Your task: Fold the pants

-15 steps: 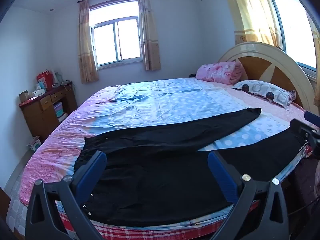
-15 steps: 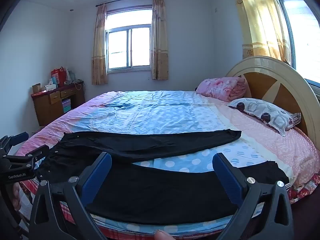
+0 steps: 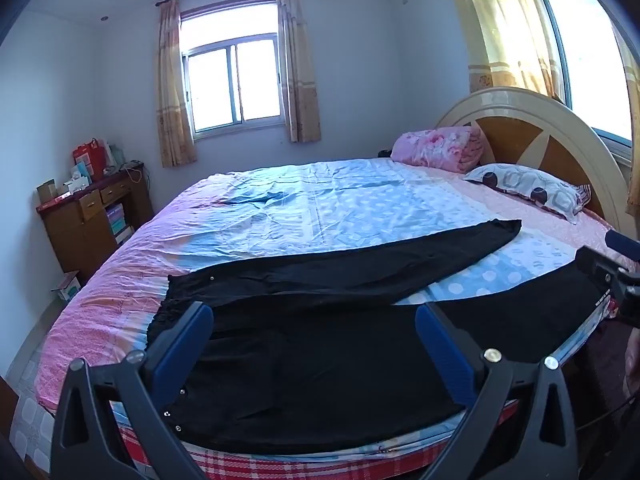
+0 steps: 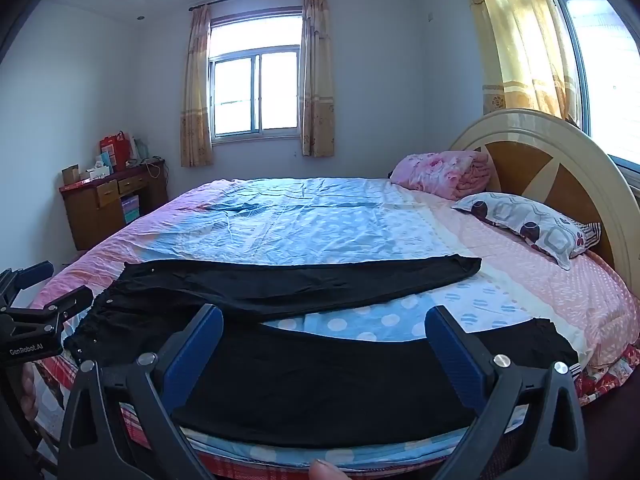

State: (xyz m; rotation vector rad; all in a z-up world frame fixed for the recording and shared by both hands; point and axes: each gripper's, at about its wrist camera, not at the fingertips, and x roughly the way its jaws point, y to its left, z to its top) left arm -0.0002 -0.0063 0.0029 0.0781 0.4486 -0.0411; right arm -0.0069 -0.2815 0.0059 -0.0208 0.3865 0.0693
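Black pants [image 3: 320,360] [image 4: 304,376] lie flat along the near edge of the bed [image 3: 360,204], waistband to the left, the two legs spread apart toward the right. My left gripper [image 3: 314,320] hovers open above the waist and hip part, nothing between its blue pads. My right gripper [image 4: 324,324] hovers open over the near leg, also empty. The right gripper [image 3: 612,276] shows at the right edge of the left wrist view, by the near leg's hem. The left gripper [image 4: 32,312] shows at the left edge of the right wrist view, by the waistband.
A folded pink blanket [image 3: 440,148] and a patterned pillow [image 3: 528,190] lie by the round headboard [image 3: 540,136]. A wooden cabinet [image 3: 92,220] with boxes stands at the left wall. A fingertip [image 4: 326,470] shows at the bottom edge.
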